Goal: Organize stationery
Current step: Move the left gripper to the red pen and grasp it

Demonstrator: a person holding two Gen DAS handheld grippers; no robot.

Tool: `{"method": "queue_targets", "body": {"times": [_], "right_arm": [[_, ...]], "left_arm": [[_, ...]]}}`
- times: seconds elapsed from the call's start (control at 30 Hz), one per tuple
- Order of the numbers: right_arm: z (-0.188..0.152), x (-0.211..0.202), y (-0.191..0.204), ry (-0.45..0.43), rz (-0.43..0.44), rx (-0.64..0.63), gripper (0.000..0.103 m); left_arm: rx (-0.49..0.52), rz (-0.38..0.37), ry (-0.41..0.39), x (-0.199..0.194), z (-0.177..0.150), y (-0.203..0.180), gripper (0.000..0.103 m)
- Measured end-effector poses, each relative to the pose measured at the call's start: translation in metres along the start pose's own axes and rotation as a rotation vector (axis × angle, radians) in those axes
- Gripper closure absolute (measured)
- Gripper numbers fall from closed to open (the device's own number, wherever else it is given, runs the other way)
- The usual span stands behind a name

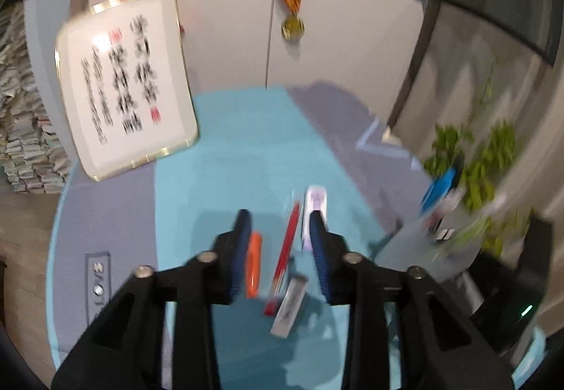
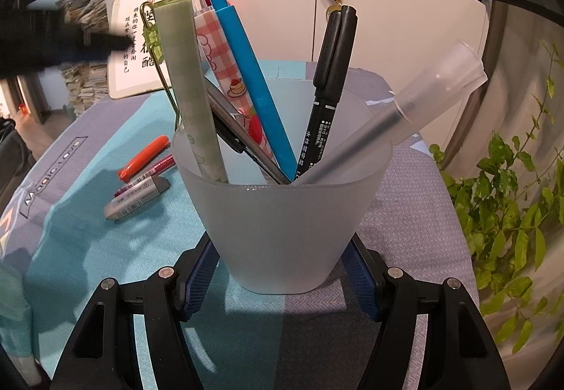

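A frosted pen cup [image 2: 282,231] stands on the blue and grey cloth, holding several pens, among them a blue one [image 2: 253,87] and a black marker [image 2: 328,87]. My right gripper [image 2: 282,279] is shut on the cup's base, one finger on each side. My left gripper [image 1: 280,249] is open and empty above loose items on the cloth: an orange pen [image 1: 253,265], a red pen [image 1: 285,256], a grey eraser [image 1: 289,305] and a white item [image 1: 315,210]. These also show in the right wrist view: orange pen [image 2: 144,157], red pen [image 2: 148,175], eraser [image 2: 137,198].
A framed calligraphy board [image 1: 123,83] leans against the white cabinet at the back, where a medal [image 1: 292,27] hangs. A green plant [image 2: 511,214] stands to the right. Stacked papers [image 1: 21,129] sit at the left. The left wrist view is motion-blurred.
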State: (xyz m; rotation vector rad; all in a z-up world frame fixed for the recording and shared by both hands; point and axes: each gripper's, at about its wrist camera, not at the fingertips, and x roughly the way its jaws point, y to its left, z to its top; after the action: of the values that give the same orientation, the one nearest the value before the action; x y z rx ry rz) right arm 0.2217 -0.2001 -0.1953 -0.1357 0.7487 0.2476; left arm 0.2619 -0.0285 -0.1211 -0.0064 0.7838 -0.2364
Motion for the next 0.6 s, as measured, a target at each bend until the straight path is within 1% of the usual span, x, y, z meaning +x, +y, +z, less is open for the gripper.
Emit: {"method": "queue_targets", "body": {"times": [0.03, 0.07, 0.2, 0.3, 0.37, 0.57, 0.6], "right_arm": [[0.000, 0.000, 0.000, 0.000, -0.001, -0.001, 0.034], [0.000, 0.000, 0.000, 0.001, -0.002, -0.001, 0.034], [0.000, -0.001, 0.002, 0.003, -0.008, -0.007, 0.034], [0.000, -0.001, 0.002, 0.003, -0.008, -0.007, 0.034], [0.000, -0.001, 0.002, 0.003, -0.009, -0.007, 0.034], [0.000, -0.001, 0.002, 0.003, -0.008, -0.006, 0.034], [0.000, -0.001, 0.002, 0.003, -0.008, -0.006, 0.034]], "left_arm": [[0.007, -0.008, 0.023, 0.006, -0.005, 0.001, 0.089], [0.014, -0.015, 0.040, 0.011, -0.010, 0.000, 0.089], [0.052, -0.032, 0.059, 0.023, -0.016, -0.007, 0.089], [0.096, -0.006, 0.065, 0.034, -0.016, -0.013, 0.088], [0.124, 0.005, 0.088, 0.044, -0.017, -0.016, 0.087], [0.155, 0.013, 0.180, 0.075, -0.025, -0.015, 0.087], [0.166, 0.026, 0.173, 0.076, -0.026, -0.015, 0.088]]}}
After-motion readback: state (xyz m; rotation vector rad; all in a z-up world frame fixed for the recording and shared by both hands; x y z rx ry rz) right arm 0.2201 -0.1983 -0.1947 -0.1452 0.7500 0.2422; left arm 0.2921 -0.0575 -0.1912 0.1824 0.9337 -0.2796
